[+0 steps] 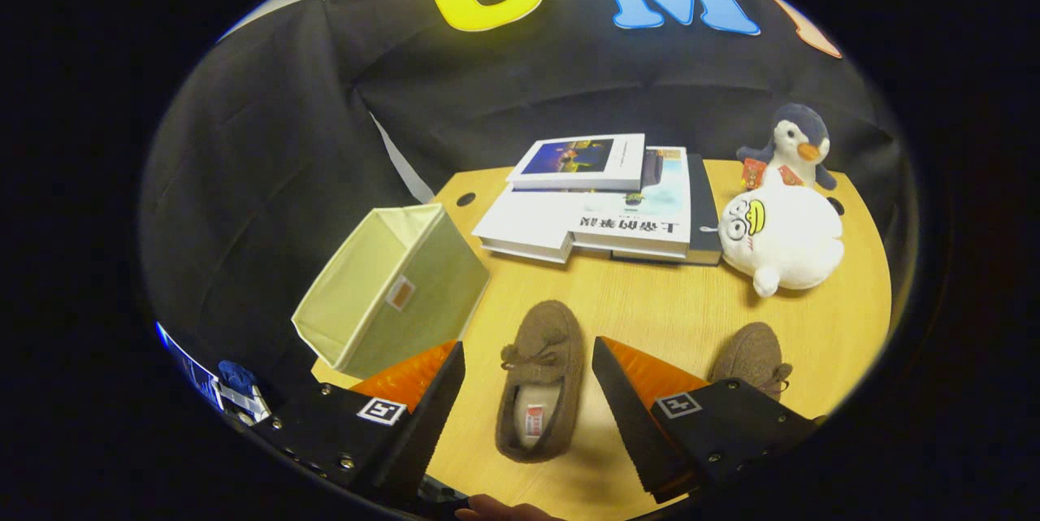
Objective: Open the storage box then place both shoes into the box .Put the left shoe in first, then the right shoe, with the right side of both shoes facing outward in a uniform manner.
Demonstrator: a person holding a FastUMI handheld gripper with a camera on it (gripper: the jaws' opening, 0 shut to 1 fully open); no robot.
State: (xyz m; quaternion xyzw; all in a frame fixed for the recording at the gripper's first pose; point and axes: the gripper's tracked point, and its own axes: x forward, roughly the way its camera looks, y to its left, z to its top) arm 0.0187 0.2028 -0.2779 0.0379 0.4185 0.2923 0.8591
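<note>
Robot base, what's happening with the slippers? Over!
Tongs open, straddling one brown slipper, not touching. Second slipper beside the right finger. Storage box ahead-left, open, empty. Nothing blocking.

Recording booth, black cloth wall point(268, 139), wooden table point(666, 318)

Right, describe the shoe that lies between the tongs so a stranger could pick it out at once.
On the round wooden table, in front of the stack of books, lies a brown slipper between the open tongs, untouched. Unlike the second brown slipper, partly hidden behind one finger, it shows its pale insole and bow.
</note>
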